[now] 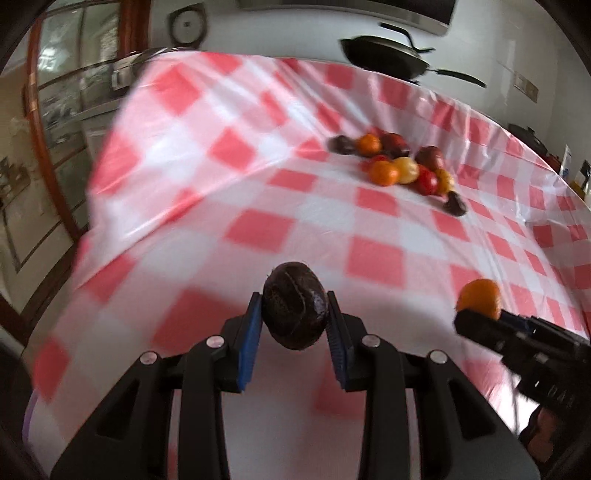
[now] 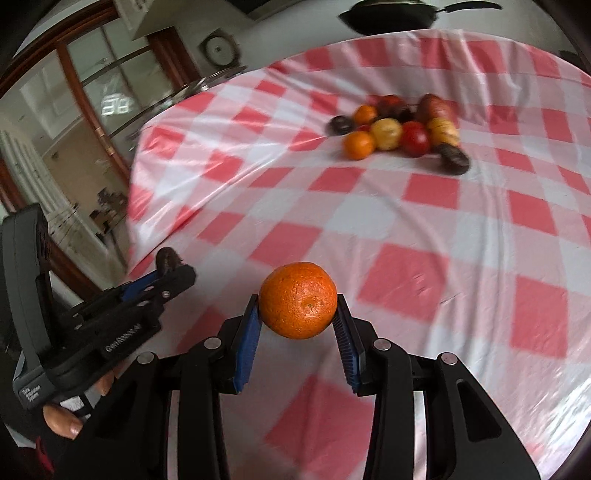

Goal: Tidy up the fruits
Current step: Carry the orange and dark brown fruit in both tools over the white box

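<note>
My left gripper (image 1: 294, 312) is shut on a dark brown passion fruit (image 1: 294, 304), held above the red-and-white checked tablecloth (image 1: 229, 177). My right gripper (image 2: 298, 306) is shut on an orange (image 2: 297, 300). In the left wrist view the right gripper (image 1: 476, 314) shows at the right edge with the orange (image 1: 479, 297). In the right wrist view the left gripper (image 2: 173, 264) shows at the left with the dark fruit (image 2: 168, 257). A pile of fruits (image 1: 402, 162) (image 2: 402, 127) lies far on the table: oranges, red, yellow and dark ones.
A black frying pan (image 1: 388, 55) (image 2: 391, 13) sits past the table's far edge. Left of the table stand a glass-and-wood door (image 2: 85, 110) and a round wall object (image 1: 187, 24). A hand (image 2: 62, 421) holds the left gripper's handle.
</note>
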